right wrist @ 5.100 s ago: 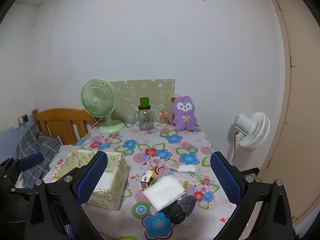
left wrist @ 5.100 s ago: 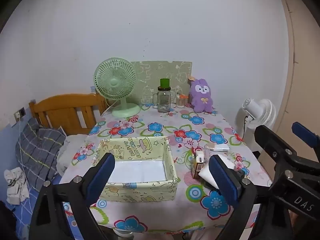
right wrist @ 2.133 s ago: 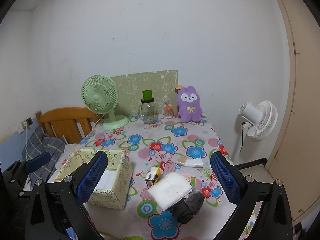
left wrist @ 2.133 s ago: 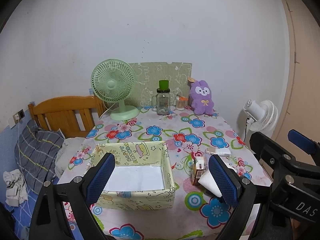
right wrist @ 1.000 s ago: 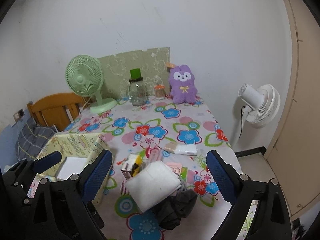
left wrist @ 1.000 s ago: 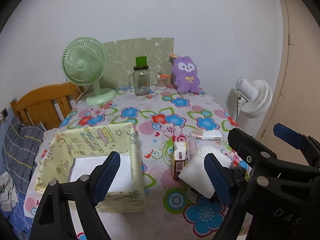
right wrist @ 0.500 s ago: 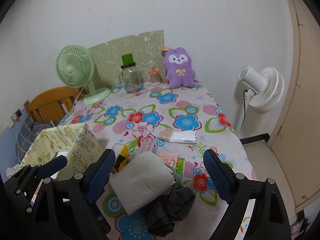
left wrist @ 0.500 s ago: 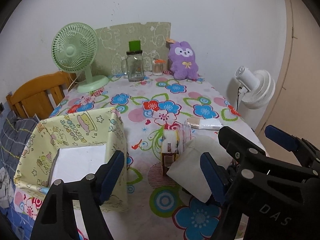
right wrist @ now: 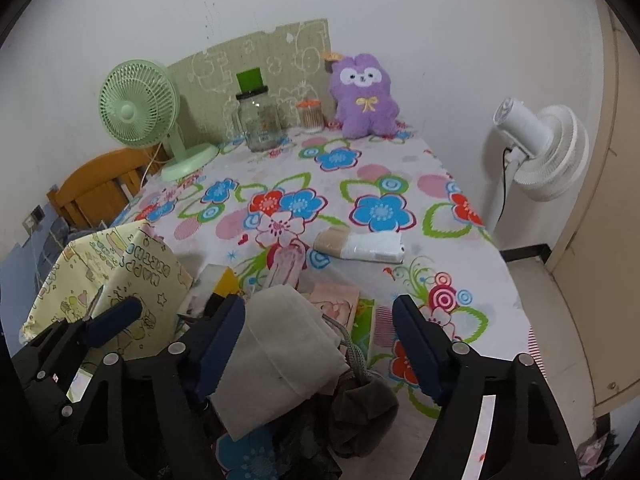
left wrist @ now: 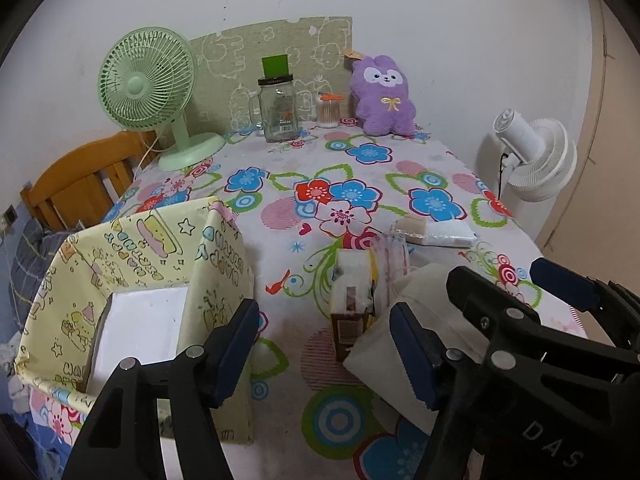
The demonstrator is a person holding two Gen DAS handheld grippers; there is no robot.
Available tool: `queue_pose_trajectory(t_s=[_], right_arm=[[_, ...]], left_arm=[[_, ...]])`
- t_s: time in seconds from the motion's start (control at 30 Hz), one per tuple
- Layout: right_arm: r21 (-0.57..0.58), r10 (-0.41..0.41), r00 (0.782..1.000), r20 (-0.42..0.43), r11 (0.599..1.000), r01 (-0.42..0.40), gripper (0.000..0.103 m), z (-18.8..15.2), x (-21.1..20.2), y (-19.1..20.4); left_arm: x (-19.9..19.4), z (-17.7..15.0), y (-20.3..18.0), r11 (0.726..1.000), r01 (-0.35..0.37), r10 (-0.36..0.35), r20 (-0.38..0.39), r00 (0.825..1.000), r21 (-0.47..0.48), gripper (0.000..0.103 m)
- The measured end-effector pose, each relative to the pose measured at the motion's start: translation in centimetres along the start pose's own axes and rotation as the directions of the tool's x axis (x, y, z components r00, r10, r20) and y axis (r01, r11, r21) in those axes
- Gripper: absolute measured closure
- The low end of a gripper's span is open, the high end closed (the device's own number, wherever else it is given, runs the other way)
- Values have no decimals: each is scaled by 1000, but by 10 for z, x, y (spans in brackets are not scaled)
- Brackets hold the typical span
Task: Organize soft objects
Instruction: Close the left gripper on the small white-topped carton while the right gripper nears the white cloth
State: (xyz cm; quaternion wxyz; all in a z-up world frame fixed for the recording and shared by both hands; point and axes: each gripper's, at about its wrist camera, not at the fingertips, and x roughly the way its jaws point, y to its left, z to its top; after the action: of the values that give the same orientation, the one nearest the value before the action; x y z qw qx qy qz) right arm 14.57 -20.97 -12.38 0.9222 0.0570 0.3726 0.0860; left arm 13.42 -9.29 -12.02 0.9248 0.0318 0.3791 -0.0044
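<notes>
"DAS" in white letters on the right gripper body, seen from the left wrist view; "HAPPY BIRTH…" printed along the yellow box wall, rest cut off by the fold. Jar label too small to read.

Folded white cloth near the front edge of the floral surface, right of centre, long axis running from the front-left toward the far-right, lying on dark grey fabric bunched beneath. Lower part of that fabric hidden behind the gripper bodies.

Right gripper low over the cloth, jaws closing, cloth between them but pads not pressing on it. Left gripper over bare surface between box and cloth, jaws closing, nothing held; right pad just before the cloth's edge.

Box at the front-left corner, open-topped, white sheet flat inside. Small cartons upright just behind the cloth, printing unreadable. Wrapped packet toward the right edge. Purple plush upright at the far edge, facing the front, beside a small pot, jar and green fan.
</notes>
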Motion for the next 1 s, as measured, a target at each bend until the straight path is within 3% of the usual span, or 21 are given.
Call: queue_pose_trajectory(t_s=[0.27, 0.83, 1.0], right_arm=[[-20, 29, 999, -32, 999, -29, 37, 3, 11, 1], [-24, 41, 999, -19, 999, -41, 37, 7, 1, 0], [-17, 40, 998, -44, 999, -41, 36, 4, 7, -3]], left_arm=[[8, 4, -6, 1000, -15, 15, -4, 1000, 18, 34], [-3, 6, -15, 1000, 6, -6, 10, 1000, 25, 48], [10, 4, -16, 1000, 25, -25, -31, 999, 12, 53]])
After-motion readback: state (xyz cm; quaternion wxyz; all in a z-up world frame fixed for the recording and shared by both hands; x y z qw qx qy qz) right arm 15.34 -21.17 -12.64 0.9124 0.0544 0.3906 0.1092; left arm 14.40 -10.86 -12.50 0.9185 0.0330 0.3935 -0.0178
